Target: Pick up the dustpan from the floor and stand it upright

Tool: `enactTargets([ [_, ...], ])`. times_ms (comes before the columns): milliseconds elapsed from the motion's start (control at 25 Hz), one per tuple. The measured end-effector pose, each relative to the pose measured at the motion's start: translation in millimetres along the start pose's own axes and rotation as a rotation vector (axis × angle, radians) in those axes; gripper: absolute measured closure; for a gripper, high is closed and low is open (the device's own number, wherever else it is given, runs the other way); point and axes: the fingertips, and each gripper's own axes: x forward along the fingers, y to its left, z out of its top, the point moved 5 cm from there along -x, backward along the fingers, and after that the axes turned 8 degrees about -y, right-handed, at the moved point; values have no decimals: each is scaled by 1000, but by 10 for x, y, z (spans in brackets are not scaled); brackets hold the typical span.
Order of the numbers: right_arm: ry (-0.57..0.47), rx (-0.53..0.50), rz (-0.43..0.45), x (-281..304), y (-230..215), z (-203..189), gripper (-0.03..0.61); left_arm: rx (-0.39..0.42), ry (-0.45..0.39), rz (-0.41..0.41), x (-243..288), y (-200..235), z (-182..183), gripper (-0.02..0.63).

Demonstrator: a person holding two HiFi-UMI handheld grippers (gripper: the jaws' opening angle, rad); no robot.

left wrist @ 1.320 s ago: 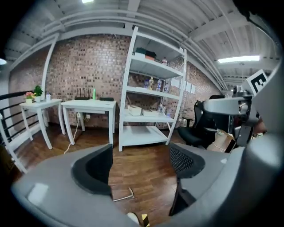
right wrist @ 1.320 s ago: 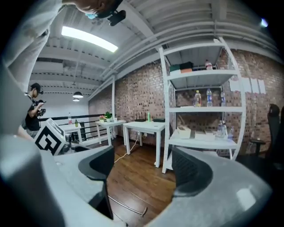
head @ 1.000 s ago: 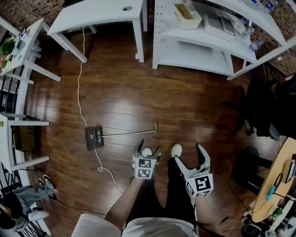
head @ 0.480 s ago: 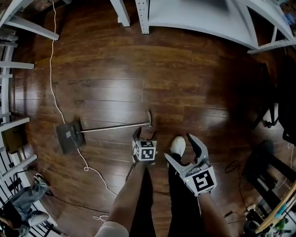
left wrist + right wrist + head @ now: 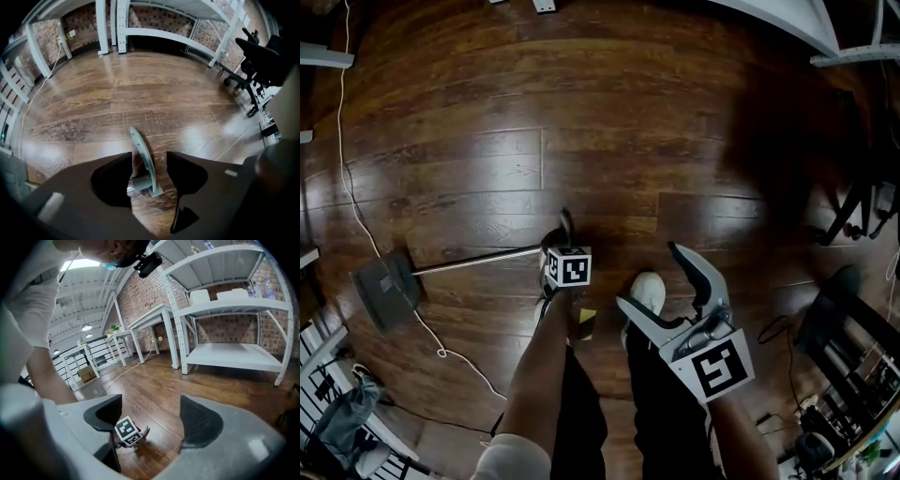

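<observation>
The grey dustpan lies flat on the wooden floor at the left, its long metal handle running right to a curved grip end. My left gripper points almost straight down over that end. In the left gripper view the grip end lies between the dark jaws of the left gripper, which are closing, with a gap still showing on the right side. My right gripper hangs open above the floor beside a white shoe, with nothing between its fingers. The right gripper looks onto the left gripper's marker cube.
A white cable snakes along the floor at the left, past the dustpan. White shelf legs stand at the back. A black chair base and cables crowd the right. The person's white shoe and legs are below the grippers.
Both grippers have dropped toward the floor and the view has moved in closer. The left gripper has come down onto the handle's end and its jaws have narrowed round it.
</observation>
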Motion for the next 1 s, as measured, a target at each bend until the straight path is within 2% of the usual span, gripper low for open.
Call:
enactTargets([
  [40,9,-2,-18,-52,-38,-72,220,24,18,20,69,-16,-25,396],
  [80,22,-2,-34,-108,-64,-135,227,40,37,34,107,-44,-61,485],
  [120,36,2,-46,-156,-77,-175,229,42,55,42,108,-71,-93,506],
  [200,54,19,-65,-209,-81,-135,229,11,77,42,4,-83,-66,516],
  [320,39,45,-90,-265,-26,192,230,-53,53,7,-399,-67,218,526],
  [480,26,54,-94,-502,233,804,230,-84,-4,-51,-1324,-148,610,526],
  [640,-51,49,-62,-645,585,1578,230,-144,-116,-45,-2421,-62,1155,526],
  [840,-107,29,-22,-770,1242,2417,230,-231,-240,-163,-3774,89,1504,526],
  [1000,-151,12,-7,-929,1687,3025,230,-261,-281,-263,-4681,130,1682,523],
])
